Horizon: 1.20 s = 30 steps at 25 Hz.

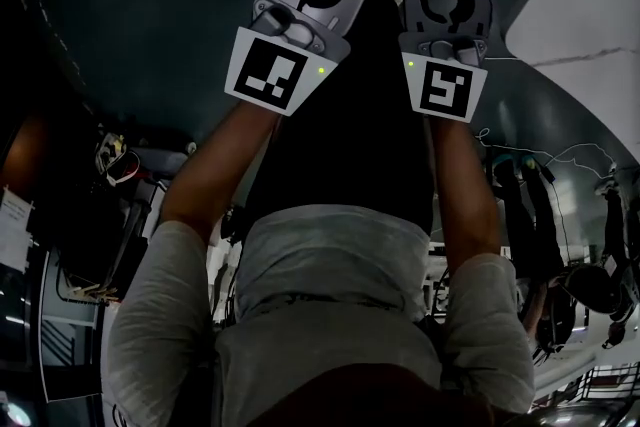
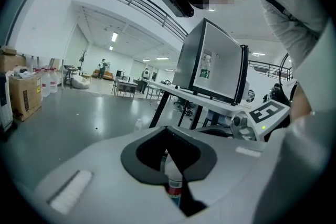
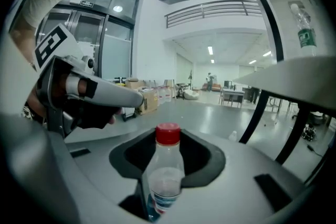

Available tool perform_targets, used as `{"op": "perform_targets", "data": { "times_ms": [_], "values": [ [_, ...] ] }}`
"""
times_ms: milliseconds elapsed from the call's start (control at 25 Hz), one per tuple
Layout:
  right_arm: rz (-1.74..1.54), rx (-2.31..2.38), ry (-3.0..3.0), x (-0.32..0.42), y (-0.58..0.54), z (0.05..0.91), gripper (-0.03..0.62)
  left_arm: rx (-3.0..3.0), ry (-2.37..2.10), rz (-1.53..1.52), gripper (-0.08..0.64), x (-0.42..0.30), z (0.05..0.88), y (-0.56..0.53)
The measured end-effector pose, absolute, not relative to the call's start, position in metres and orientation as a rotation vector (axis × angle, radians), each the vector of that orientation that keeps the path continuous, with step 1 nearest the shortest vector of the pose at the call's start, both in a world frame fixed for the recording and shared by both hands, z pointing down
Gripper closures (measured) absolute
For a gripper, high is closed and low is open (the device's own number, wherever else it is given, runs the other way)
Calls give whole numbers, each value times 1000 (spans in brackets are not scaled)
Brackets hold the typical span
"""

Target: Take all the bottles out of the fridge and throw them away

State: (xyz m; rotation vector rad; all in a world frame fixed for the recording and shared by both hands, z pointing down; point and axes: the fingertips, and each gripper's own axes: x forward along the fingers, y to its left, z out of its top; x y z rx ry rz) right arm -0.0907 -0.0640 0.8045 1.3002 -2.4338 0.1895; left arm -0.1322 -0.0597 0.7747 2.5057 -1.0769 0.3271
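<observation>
The step in hand appears to be the carrying away: each gripper has one bottle, and no bin shows in any view. The left gripper [image 2: 170, 168] has its jaws closed tight on a small clear bottle [image 2: 174, 189] with a red and blue band; its cap I cannot see. The right gripper [image 3: 163, 173] has its jaws closed low on a red-capped bottle [image 3: 166, 176] of clear plastic, which stands upright and looks nearly empty. In the head view both grippers are held up side by side in front of the person. The fridge [image 2: 212, 63] stands on the bench [image 2: 184, 93], and a green-labelled bottle [image 2: 206, 66] shows behind its glass door. Next, I judge, the bin must be found, both jaws opened over it, then a return to the fridge.
</observation>
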Motion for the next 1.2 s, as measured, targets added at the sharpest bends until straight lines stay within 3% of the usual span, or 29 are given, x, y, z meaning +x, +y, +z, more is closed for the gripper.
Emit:
{"op": "perform_targets", "data": {
  "times_ms": [640, 1200],
  "values": [
    [204, 1322, -2447, -94, -64, 805, 445, 2499, -1096, 304, 551, -137, 771, -62],
    [307, 1356, -2558, -99, -53, 686, 453, 2481, -1115, 213, 551, -137, 677, -57]
  ]
}}
